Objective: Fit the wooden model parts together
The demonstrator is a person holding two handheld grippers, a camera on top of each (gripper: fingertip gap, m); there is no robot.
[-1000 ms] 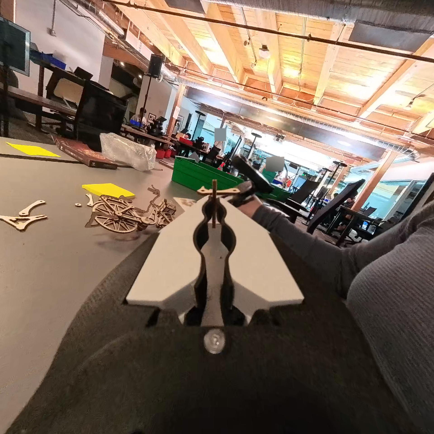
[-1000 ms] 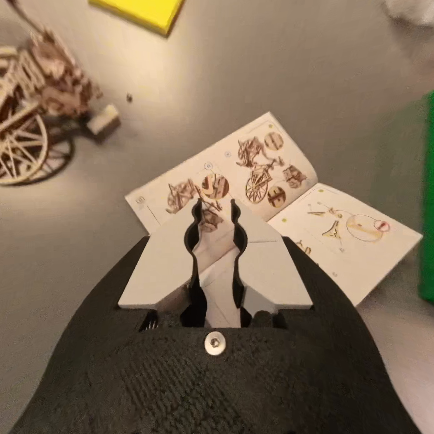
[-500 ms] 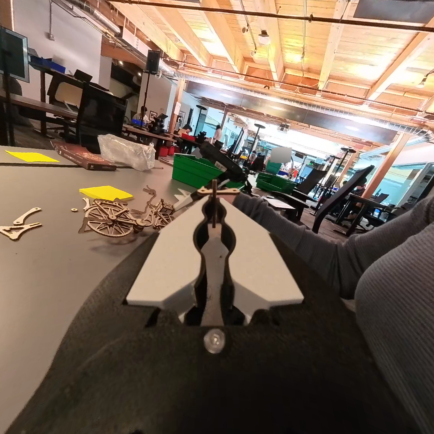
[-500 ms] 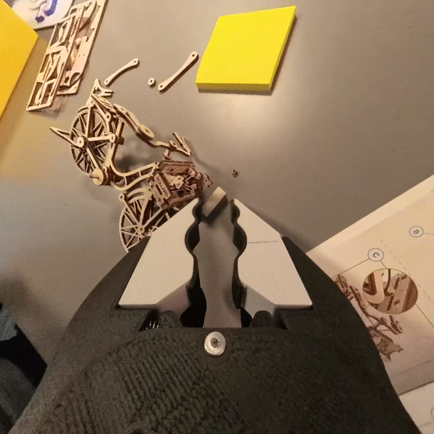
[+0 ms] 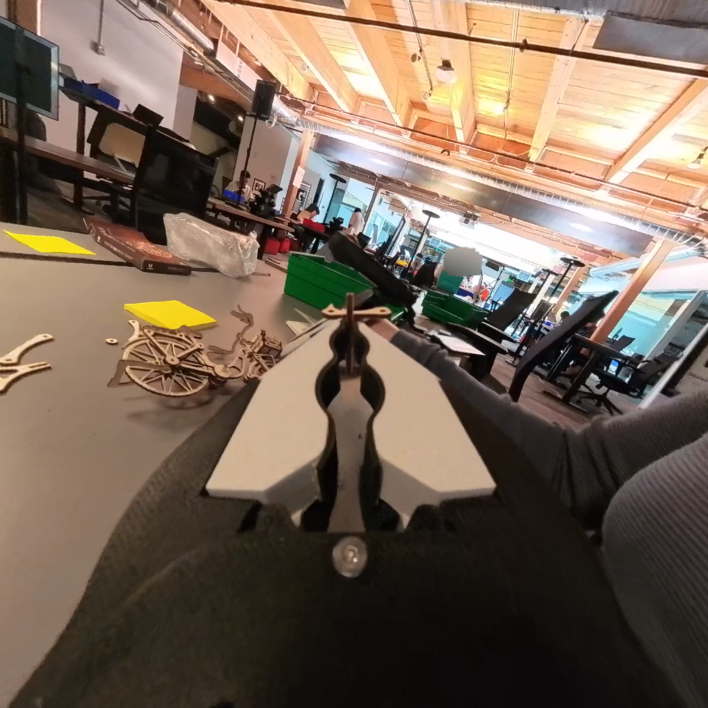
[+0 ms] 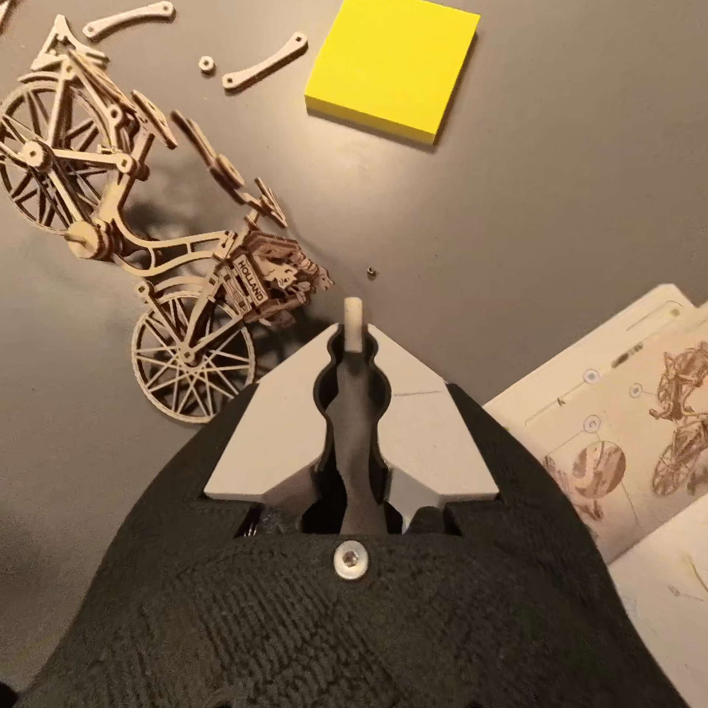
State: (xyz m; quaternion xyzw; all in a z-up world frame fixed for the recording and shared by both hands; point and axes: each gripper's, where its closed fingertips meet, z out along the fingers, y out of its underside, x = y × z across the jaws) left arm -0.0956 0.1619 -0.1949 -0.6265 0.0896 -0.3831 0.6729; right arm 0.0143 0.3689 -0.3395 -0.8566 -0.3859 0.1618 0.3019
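**Right gripper picks up small block; bike model mostly built**

Since the earlier frames the right gripper (image 6: 351, 333) has swung off the instruction booklet (image 6: 597, 413) to beside the wooden bicycle model (image 6: 161, 245), and its fingers, spread half a second ago, now pinch a small pale block (image 6: 352, 323) at their tips. The left gripper (image 5: 348, 337) has hardly moved: fingers pressed together on a thin wooden handlebar piece (image 5: 354, 312), held upright above the grey table (image 5: 69, 440).

Progress: the bicycle lies on its side with both wheels, frame and front crate already fitted. Left to do, by my read: the handlebar piece is not yet on the bike. Loose parts are still unfitted: two curved wooden links (image 6: 264, 63) and a small washer (image 6: 207, 63) near the yellow sticky-note pad (image 6: 390, 65), more flat pieces (image 5: 19, 360) at far left. Can't tell what the pale block is or whether it belongs to the model.
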